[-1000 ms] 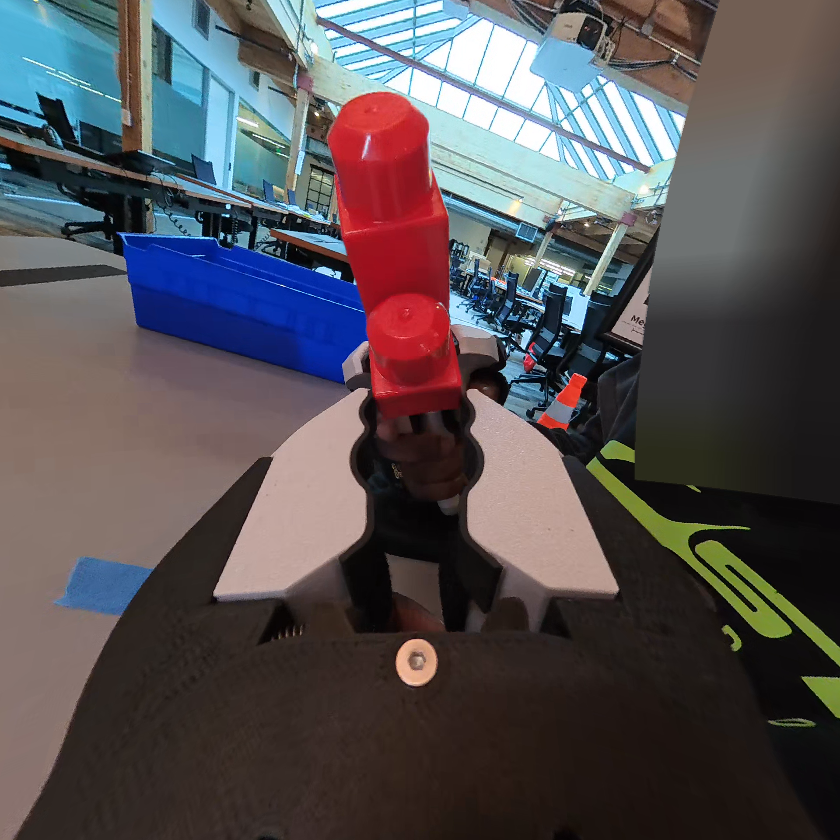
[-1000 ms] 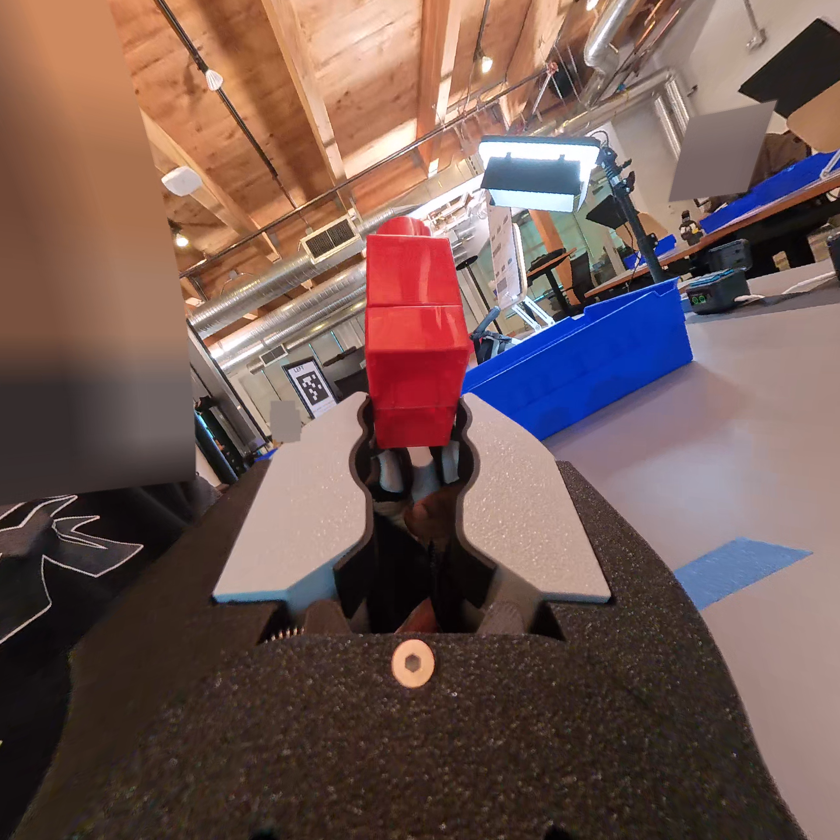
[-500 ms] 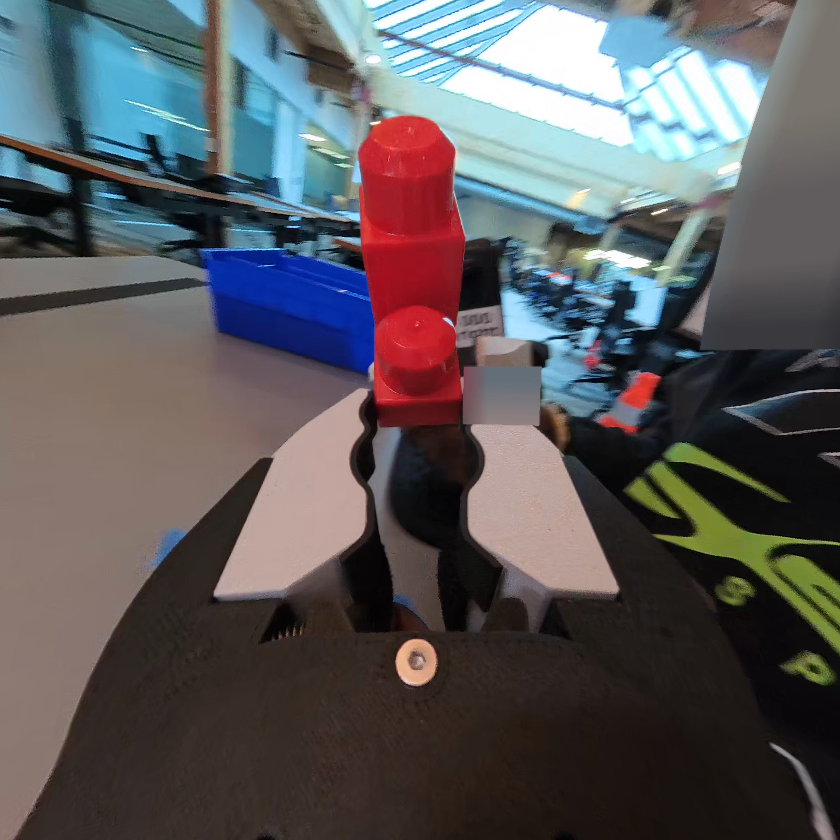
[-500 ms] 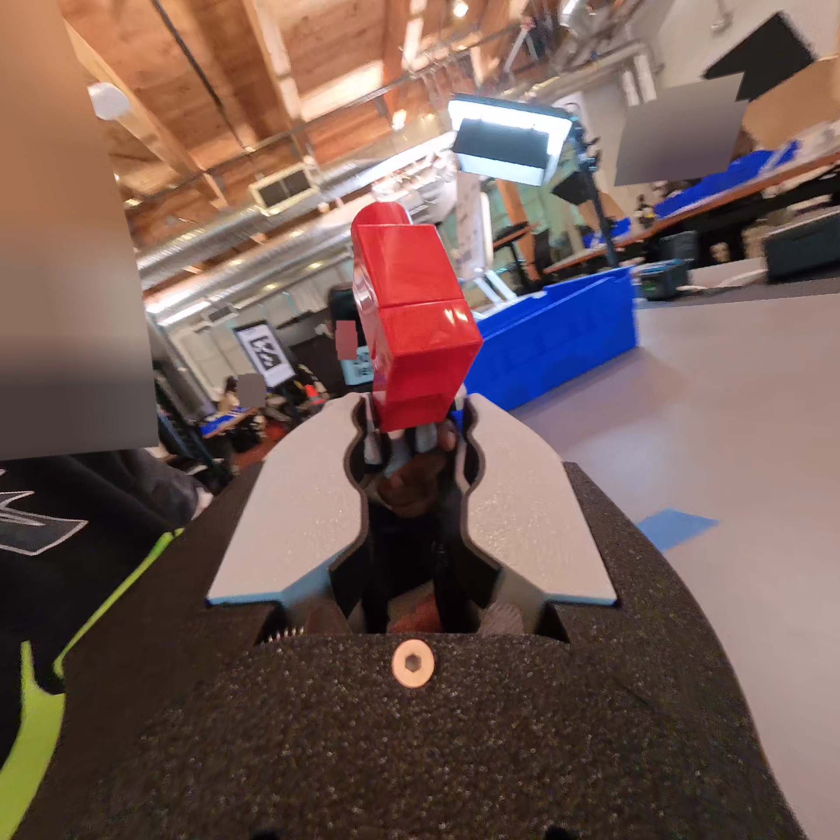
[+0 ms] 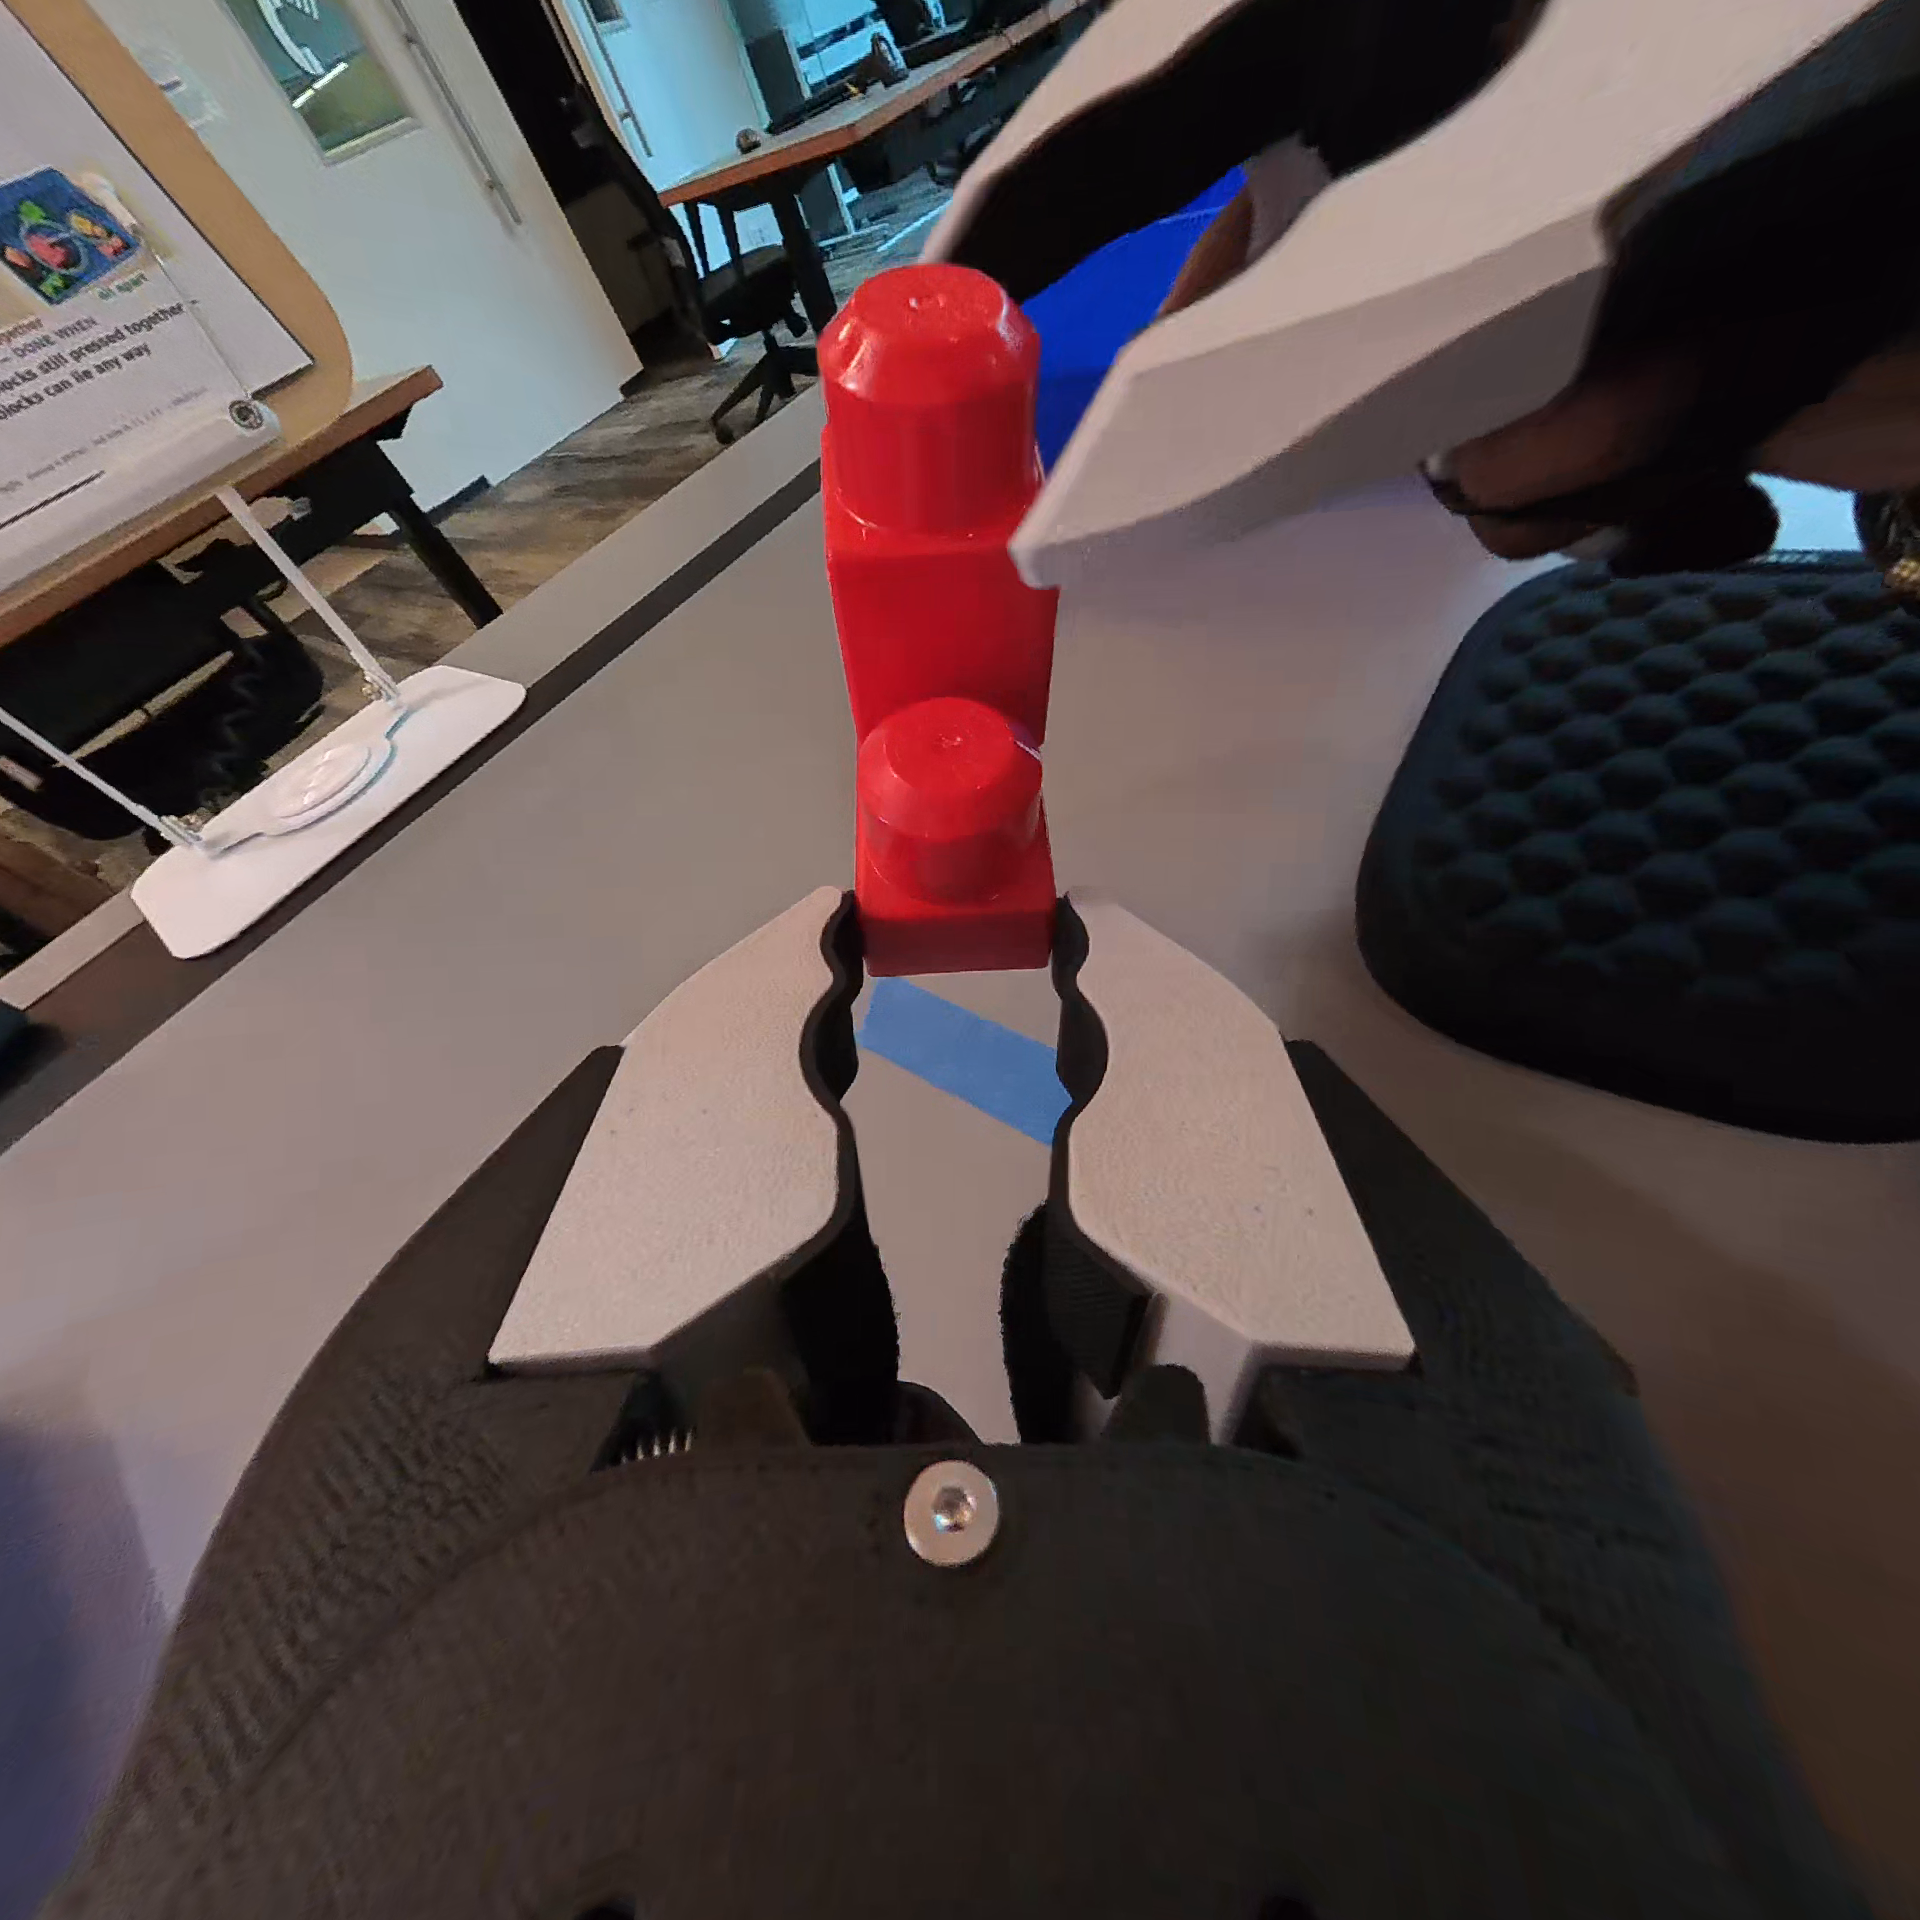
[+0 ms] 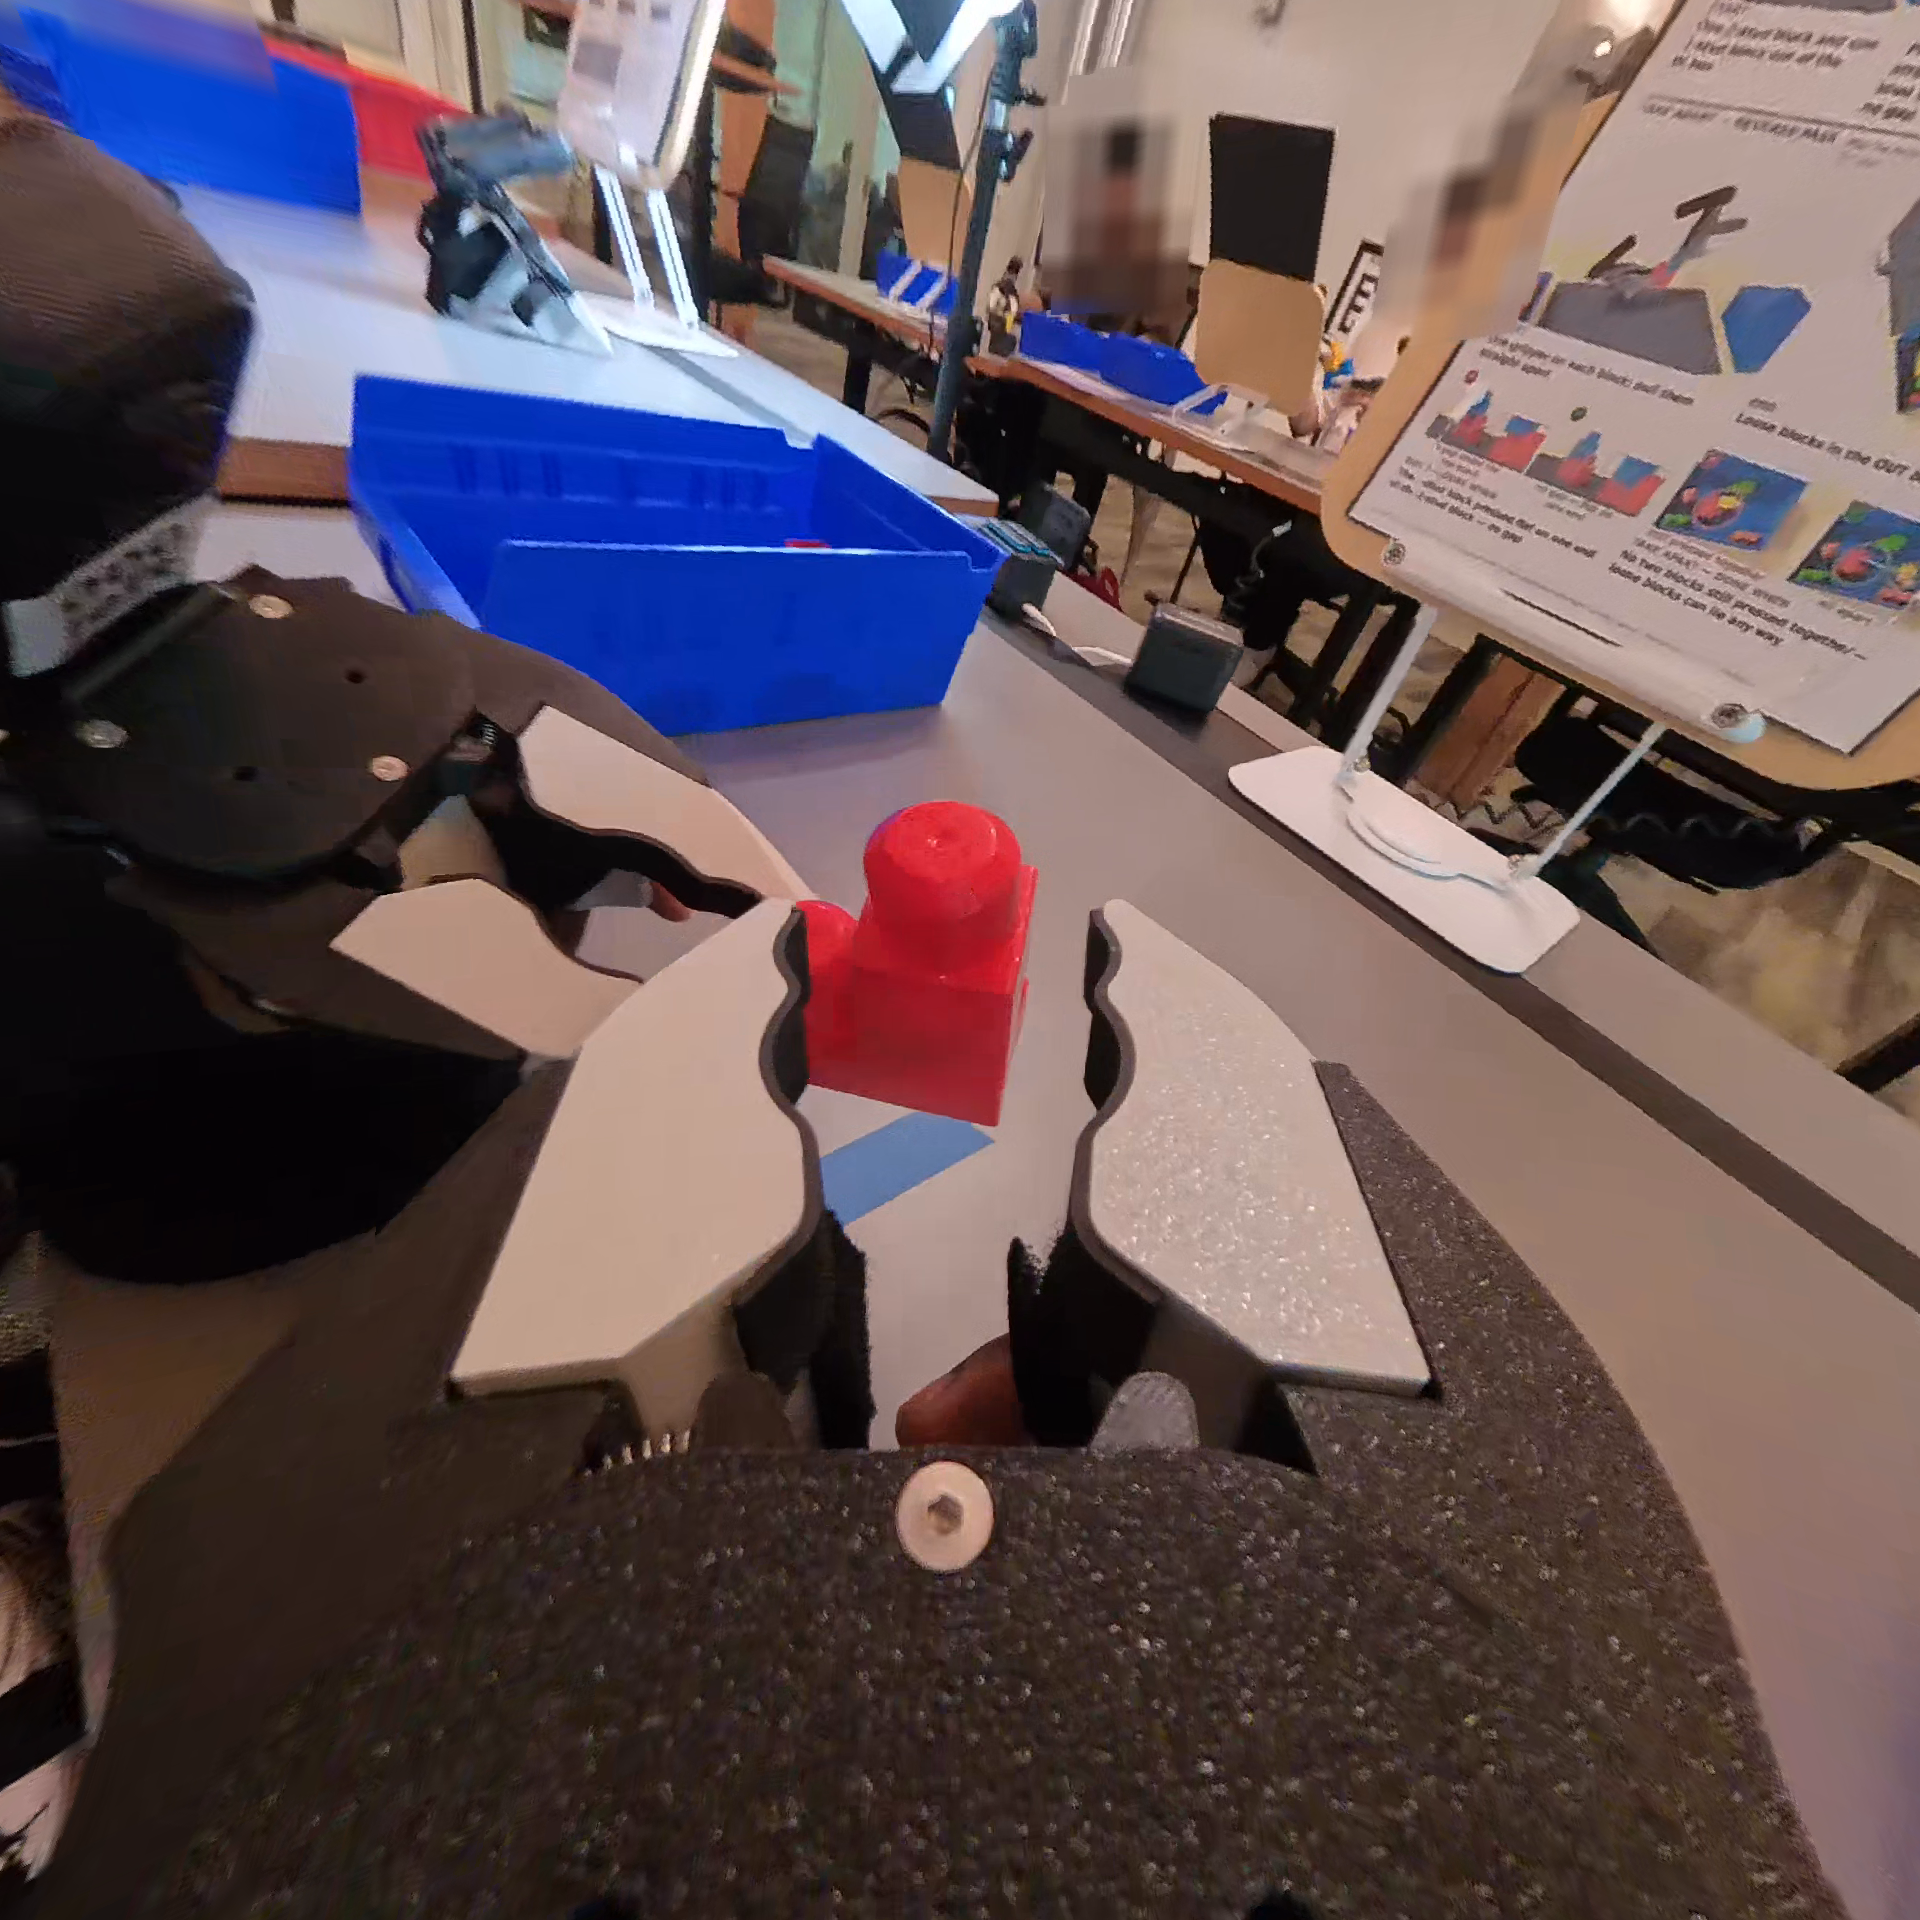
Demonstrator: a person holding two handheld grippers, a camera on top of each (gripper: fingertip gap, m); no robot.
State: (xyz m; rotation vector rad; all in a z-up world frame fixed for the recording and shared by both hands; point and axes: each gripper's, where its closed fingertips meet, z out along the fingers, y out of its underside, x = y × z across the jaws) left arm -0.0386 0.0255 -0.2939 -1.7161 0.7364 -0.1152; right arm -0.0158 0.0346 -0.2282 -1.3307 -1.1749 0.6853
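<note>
Two red blocks (image 5: 940,623) are pressed together in a step. My left gripper (image 5: 956,925) is shut on the lower block's end, both pads against its sides, and holds the pair above the grey table (image 5: 416,1039). In the right wrist view, my right gripper (image 6: 945,914) is open around the upper red block (image 6: 925,1018). A clear gap shows at its right pad, and the left pad is close to the block. The left gripper's fingers (image 6: 644,800) come in from the left. In the left wrist view, the right gripper's fingers (image 5: 1299,395) hang open at the top right.
A blue bin (image 6: 675,623) stands behind the blocks. A strip of blue tape (image 5: 966,1060) lies on the table beneath them. A sign on a white stand (image 6: 1403,862) sits at the table's far edge, beside a small dark box (image 6: 1184,660). A black honeycomb cushion (image 5: 1662,831) lies to the right.
Both views have swung down from the ceiling to the table. My right gripper was shut on the red blocks and has opened and let go. My left gripper has kept its hold.
</note>
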